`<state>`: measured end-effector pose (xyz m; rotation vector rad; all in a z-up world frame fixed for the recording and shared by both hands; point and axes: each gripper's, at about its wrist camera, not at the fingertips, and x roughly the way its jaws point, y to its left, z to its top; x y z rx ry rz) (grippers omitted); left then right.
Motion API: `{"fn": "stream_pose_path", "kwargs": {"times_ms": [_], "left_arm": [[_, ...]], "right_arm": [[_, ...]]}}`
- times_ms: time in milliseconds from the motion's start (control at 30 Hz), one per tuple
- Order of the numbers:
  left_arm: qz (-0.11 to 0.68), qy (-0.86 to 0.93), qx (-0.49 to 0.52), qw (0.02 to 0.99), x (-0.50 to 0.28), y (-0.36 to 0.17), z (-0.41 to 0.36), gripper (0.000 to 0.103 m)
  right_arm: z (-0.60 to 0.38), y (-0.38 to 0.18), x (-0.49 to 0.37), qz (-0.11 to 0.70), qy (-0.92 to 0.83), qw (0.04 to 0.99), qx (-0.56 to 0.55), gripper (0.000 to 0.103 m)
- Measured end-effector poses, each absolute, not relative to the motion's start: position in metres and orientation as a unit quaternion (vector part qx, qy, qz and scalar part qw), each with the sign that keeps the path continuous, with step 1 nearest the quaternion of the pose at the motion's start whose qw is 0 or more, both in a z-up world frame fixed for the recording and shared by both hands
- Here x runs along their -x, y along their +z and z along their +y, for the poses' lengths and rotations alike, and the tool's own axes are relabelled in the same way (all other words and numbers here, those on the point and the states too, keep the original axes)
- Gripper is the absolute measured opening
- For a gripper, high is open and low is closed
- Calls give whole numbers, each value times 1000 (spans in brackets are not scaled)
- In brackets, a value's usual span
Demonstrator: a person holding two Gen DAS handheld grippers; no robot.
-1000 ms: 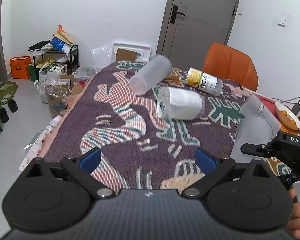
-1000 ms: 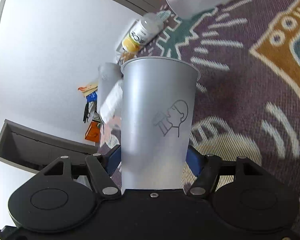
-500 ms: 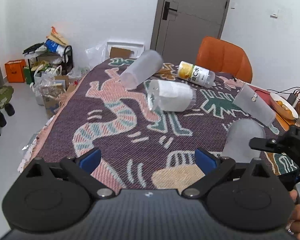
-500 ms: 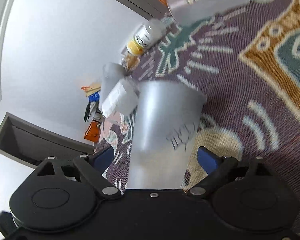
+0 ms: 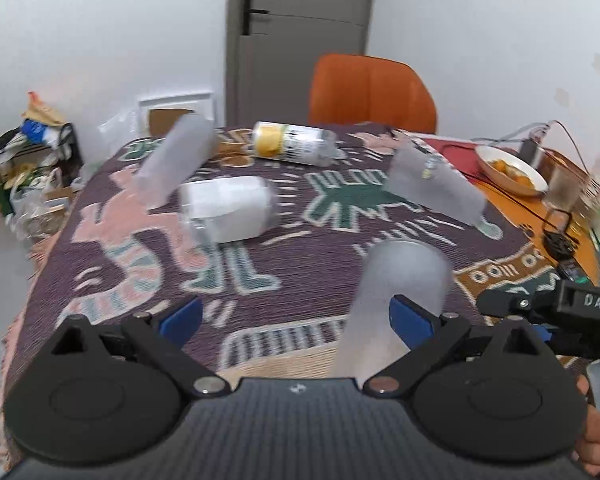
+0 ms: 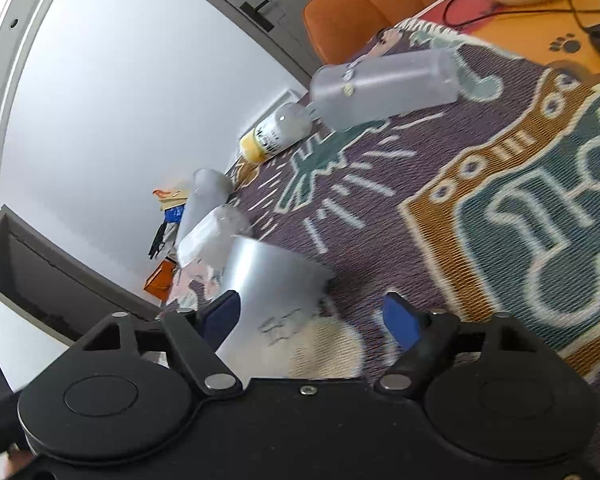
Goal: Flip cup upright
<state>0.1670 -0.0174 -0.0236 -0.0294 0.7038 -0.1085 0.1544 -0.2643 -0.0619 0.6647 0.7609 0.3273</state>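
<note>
On patterned cloth (image 5: pixel 300 264), one metal cup (image 5: pixel 396 300), two frosted tumblers (image 5: pixel 176 160), one bottle (image 5: pixel 292 144)

Frosted grey plastic cup (image 5: pixel 400 296) stands blurred on patterned woven tablecloth (image 5: pixel 300 264), w/ left gripper (image 5: pixel 296 316) jaws wide apart; right gripper (image 5: pixel 540 308) just beside.

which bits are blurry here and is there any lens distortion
Left wrist view: the frosted cup and the tablecloth are smeared by motion; the door frame bows slightly. Right wrist view: cup and its printed drawing are smeared, the wall edge curves strongly, and the horizon is tilted.
</note>
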Motion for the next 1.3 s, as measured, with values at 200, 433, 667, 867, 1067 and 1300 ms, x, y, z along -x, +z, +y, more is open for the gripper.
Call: {"fn": "stream_pose_path", "kwargs": {"times_ms": [200,433,667,867,1067,1300], "left_arm": [[357,-90,-19,929,-184,-24,-52,98],[390,-127,-65,910,-209,-32,-87,97],[428,-147,-124,883,-236,-46,-113,97],[453,-147,-154,866,-253,-63,-124,96],[480,-166,-147,849,-264,-68,-126,79],[443,-170,-139,869,-249,-46,-120,77]], "right_arm": [[-283,-71,-153,357,150,869,-309,73],[-304,-79,-152,349,142,876,-302,73],[-317,-83,-151,346,142,882,-286,73],[-323,-88,-154,344,150,882,-287,73],[-321,-88,-156,343,152,884,-278,73],[-321,-87,-155,345,148,882,-285,73]]}}
